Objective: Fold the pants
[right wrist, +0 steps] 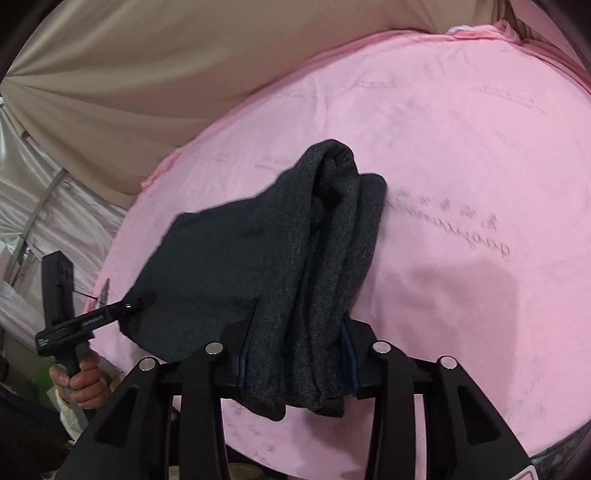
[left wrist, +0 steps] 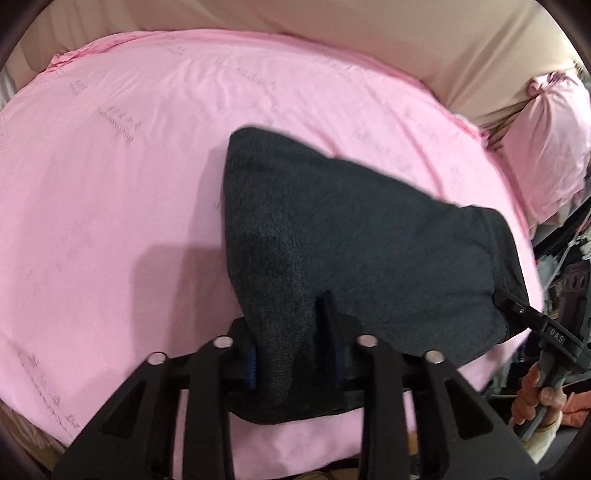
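Note:
Dark grey pants [left wrist: 332,240] are folded into a thick bundle and held above a pink sheet [left wrist: 110,184]. My left gripper [left wrist: 295,306] is shut on the near edge of the pants. My right gripper [right wrist: 299,325] is shut on the other end, where several folded layers [right wrist: 332,258] bunch between its fingers. In the left wrist view the right gripper [left wrist: 517,306] pinches the cloth at the right. In the right wrist view the left gripper [right wrist: 133,306] pinches it at the left. The fingertips are hidden by cloth.
The pink sheet [right wrist: 461,147] covers the table. Beige drapes [left wrist: 406,29] hang behind it. A pink bundle [left wrist: 546,140] sits at the far right. Clutter [left wrist: 569,280] stands past the right edge. The hands [right wrist: 81,384] hold the gripper handles.

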Available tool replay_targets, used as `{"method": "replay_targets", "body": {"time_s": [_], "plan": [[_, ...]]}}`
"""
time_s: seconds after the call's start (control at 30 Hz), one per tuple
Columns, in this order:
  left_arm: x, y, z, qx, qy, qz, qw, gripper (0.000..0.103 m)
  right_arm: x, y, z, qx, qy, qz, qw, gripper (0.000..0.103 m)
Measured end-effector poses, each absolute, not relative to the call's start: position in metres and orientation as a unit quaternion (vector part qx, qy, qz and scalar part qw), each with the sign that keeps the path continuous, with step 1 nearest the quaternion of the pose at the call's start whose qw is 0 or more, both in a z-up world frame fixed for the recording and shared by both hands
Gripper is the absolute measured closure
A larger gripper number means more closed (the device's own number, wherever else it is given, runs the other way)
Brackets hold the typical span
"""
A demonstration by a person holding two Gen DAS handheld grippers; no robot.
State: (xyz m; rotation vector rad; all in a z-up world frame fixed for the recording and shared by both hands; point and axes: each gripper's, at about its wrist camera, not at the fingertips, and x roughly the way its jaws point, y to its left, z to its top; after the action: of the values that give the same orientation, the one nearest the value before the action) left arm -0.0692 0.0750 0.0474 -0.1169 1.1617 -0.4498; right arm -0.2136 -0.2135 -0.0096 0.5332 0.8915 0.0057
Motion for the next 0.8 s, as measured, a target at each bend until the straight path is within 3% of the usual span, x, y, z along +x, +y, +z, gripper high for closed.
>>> {"method": "replay_targets", "body": {"time_s": [0.17,0.23,0.43,0.8], "plan": [[-0.068,0.074,0.04,-0.082,0.539,-0.21,0.812,0.035,-0.219,-0.221,-0.017,0.295,0.409,0.021,0.863,0.045],[-0.07,0.065,0.038,-0.081,0.531,-0.228,0.812,0.014,-0.215,-0.213,-0.015,0.285,0.406,0.032,0.868,0.028],[-0.077,0.041,0.035,-0.043,0.509,-0.207,0.835,0.013,-0.202,-0.18,-0.01,0.209,0.4,0.023,0.892,0.007],[-0.064,0.026,0.033,-0.033,0.495,-0.19,0.847,0.013,-0.198,-0.185,-0.012,0.25,0.372,0.02,0.894,0.005]]}}
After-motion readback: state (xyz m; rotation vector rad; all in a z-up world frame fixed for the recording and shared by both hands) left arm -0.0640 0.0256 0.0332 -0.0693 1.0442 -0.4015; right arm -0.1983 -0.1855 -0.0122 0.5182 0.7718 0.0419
